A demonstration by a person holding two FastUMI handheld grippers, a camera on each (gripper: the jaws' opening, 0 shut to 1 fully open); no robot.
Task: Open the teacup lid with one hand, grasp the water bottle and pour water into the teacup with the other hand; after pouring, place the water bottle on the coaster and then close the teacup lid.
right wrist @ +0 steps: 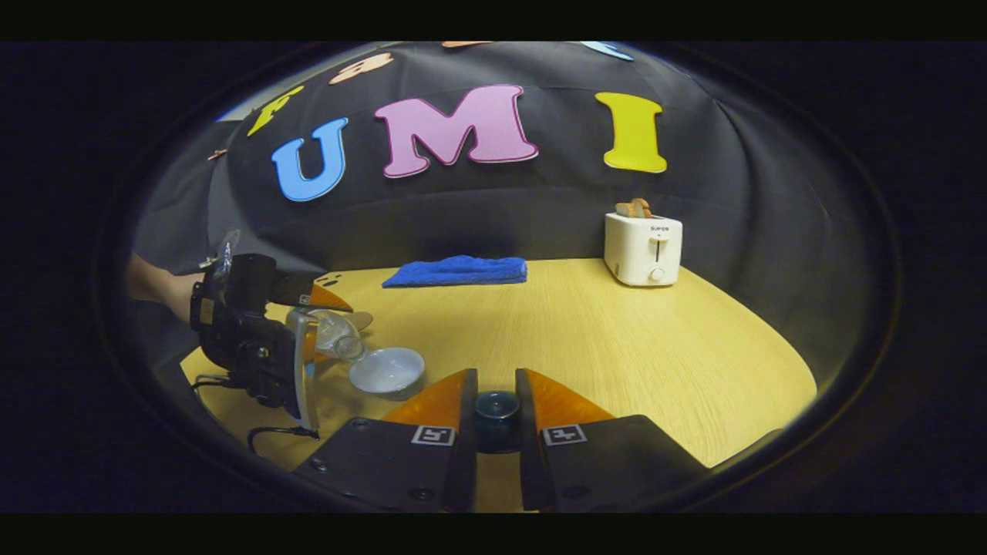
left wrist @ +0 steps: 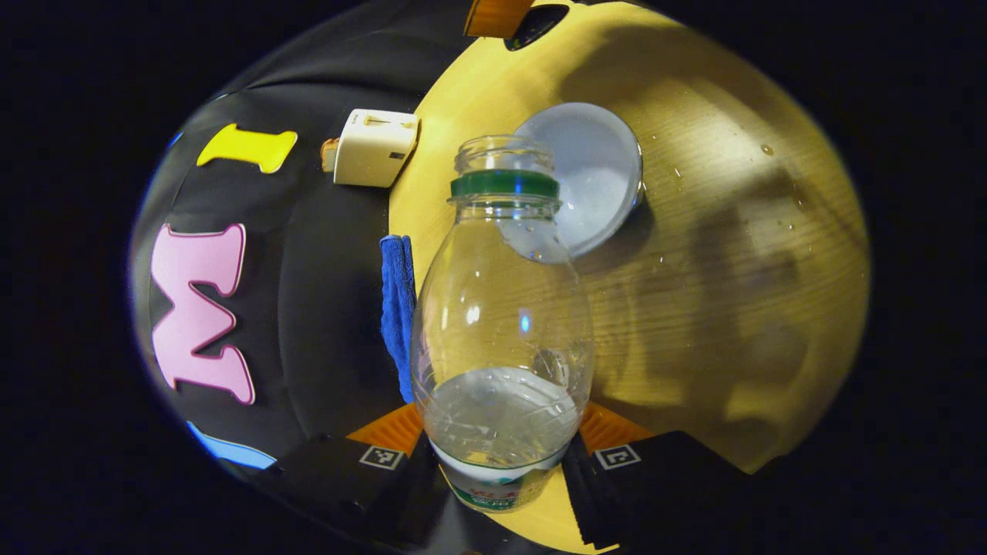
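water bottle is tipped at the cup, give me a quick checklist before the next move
1. Left gripper shut on the water bottle: ok, a finger on each side.
2. Bottle uncapped: ok, the neck is open.
3. Mouth aimed at the teacup: ok, in the right gripper view it tilts over the rim.
4. Lid clear of the cup: ok, the right gripper holds it by the knob, away from the cup.
5. Water left in the bottle: ok.
6. Water level in the cup: cannot tell.
7. Coaster free for the bottle: cannot tell.
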